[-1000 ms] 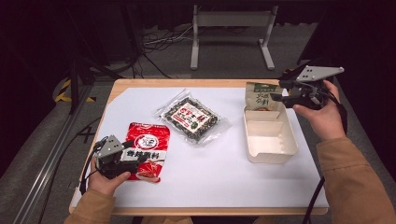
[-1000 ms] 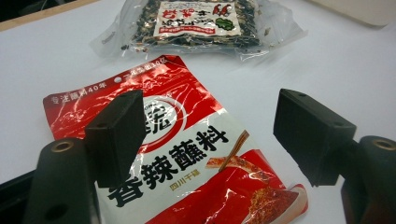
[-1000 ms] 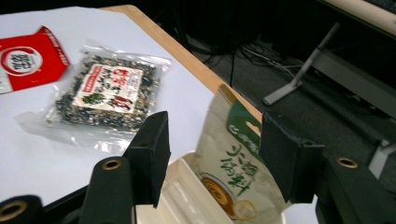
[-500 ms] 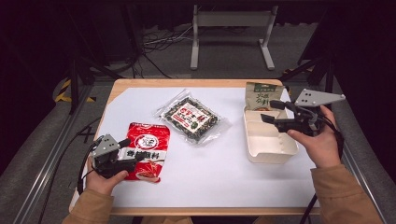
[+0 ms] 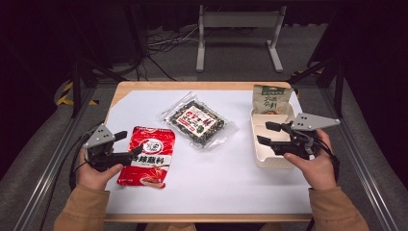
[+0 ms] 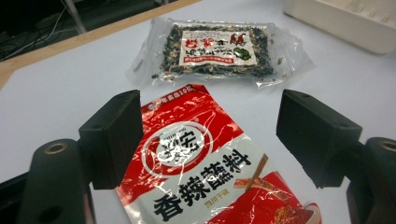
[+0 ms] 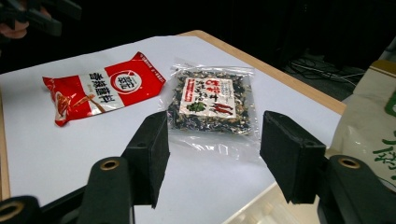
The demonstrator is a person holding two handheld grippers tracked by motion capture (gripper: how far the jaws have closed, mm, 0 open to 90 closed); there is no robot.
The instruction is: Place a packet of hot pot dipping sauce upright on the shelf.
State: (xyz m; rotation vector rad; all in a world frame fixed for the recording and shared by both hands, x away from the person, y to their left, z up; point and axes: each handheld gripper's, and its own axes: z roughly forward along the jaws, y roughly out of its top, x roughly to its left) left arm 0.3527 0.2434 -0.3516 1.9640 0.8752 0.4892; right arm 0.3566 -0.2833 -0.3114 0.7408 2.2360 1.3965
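A red snack packet [image 5: 150, 155] lies flat at the table's front left. My left gripper [image 5: 130, 143] is open at its left edge, jaws spread over the packet [image 6: 201, 177] without pressing it. A clear packet of dark dried food [image 5: 197, 121] lies in the middle. My right gripper [image 5: 263, 133] hangs open over the white tray [image 5: 262, 161] and points left toward the clear packet [image 7: 210, 102]. Its jaws have just been closing slightly, with nothing between them.
A green and beige pouch [image 5: 269, 98] stands at the tray's far end. White paper [image 5: 231, 173] covers the wooden table, bare between the packets and the tray. The floor beyond holds a metal stand [image 5: 238, 29] and cables.
My right gripper has come down and toward me, from above the green pouch to over the tray. My left gripper has lifted a little and drawn back to the red packet's left edge.
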